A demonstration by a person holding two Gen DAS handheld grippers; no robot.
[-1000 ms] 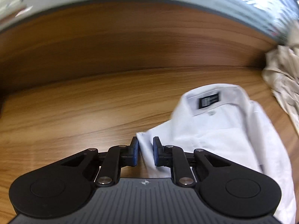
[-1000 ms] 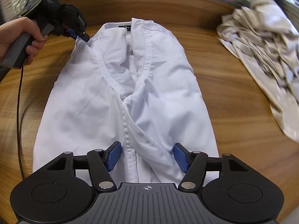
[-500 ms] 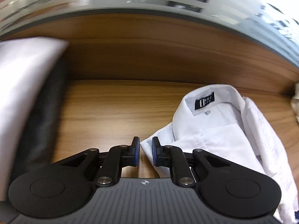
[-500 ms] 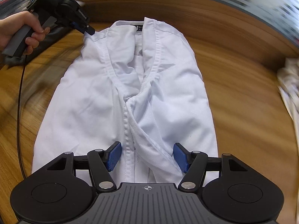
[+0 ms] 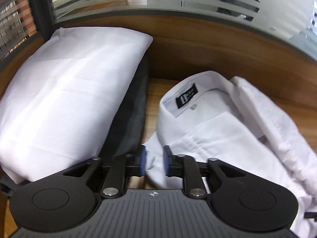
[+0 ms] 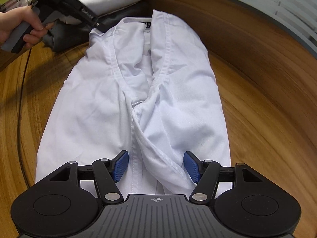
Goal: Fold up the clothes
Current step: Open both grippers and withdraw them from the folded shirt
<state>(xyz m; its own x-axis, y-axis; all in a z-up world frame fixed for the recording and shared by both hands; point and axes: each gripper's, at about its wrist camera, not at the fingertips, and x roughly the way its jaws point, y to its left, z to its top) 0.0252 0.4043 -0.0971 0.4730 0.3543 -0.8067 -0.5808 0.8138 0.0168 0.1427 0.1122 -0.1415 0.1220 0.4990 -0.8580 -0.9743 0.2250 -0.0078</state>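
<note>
My left gripper (image 5: 154, 163): jaws just opening, white dress shirt (image 5: 223, 130) shoulder corner loose between pads | my right gripper (image 6: 156, 165): spread wide, astride the hem | shirt flat on wooden table (image 6: 267, 119) ahead.

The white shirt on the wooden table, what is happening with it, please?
A person is folding the white collared shirt, which lies lengthwise on the wooden table, with a two-finger gripper in each hand. The left gripper is at a corner near the collar; its jaws have just been opening, with the cloth between them. The right gripper stands open over the lower part. A folded white cloth on a dark garment lies alongside.
</note>
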